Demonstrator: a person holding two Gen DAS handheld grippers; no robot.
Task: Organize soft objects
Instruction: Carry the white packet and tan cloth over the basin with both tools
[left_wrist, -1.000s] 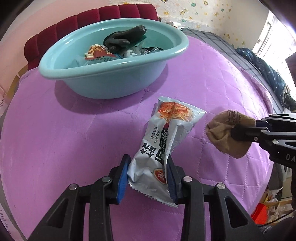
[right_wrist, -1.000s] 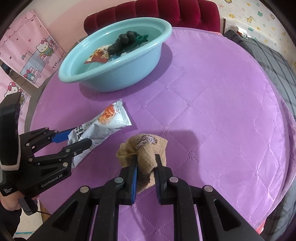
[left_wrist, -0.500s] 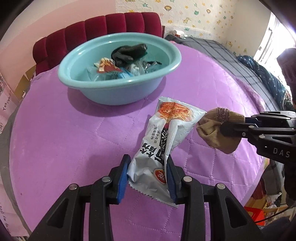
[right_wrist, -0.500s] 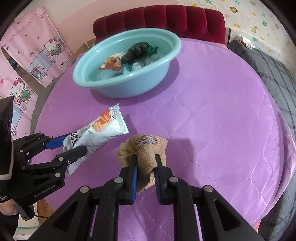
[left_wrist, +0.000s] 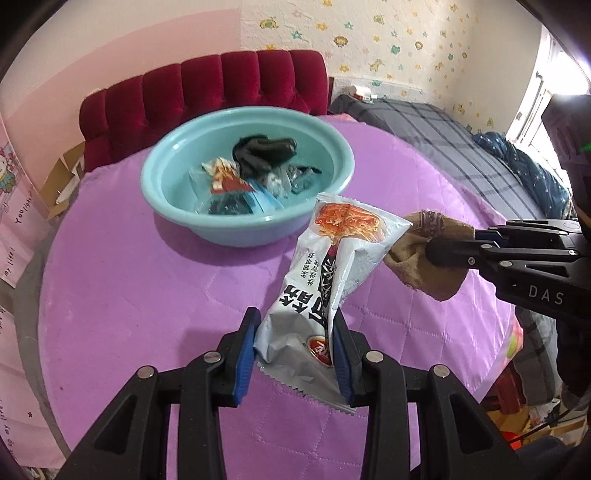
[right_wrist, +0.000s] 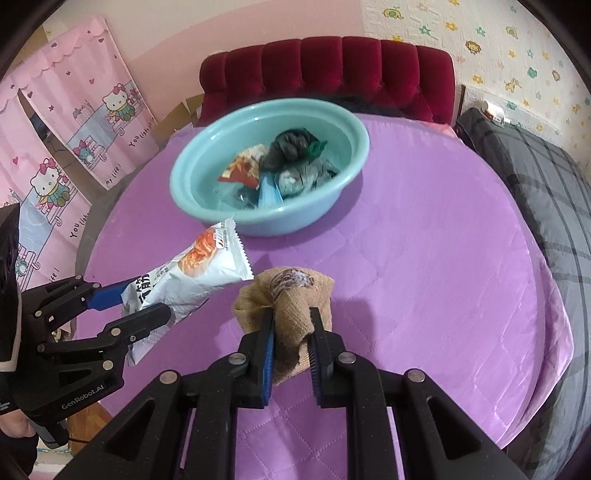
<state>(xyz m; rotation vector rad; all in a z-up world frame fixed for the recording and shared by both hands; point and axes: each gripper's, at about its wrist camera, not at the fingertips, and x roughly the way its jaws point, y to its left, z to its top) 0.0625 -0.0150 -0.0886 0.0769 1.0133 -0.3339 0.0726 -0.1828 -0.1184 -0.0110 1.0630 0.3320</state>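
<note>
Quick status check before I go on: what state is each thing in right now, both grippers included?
Left gripper: shut on the snack bag.
Snack bag: sealed, crumpled, held above the cloth.
Right gripper: shut on the sock.
Sock: bunched up, held above the cloth.
Basin: upright on the purple cloth, partly filled with packets and a dark sock.

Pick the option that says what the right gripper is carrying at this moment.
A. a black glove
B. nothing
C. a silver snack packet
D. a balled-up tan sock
D: the right gripper has its fingers shut on the tan sock above the purple table, while the silver snack packet sits in the left gripper.
</note>
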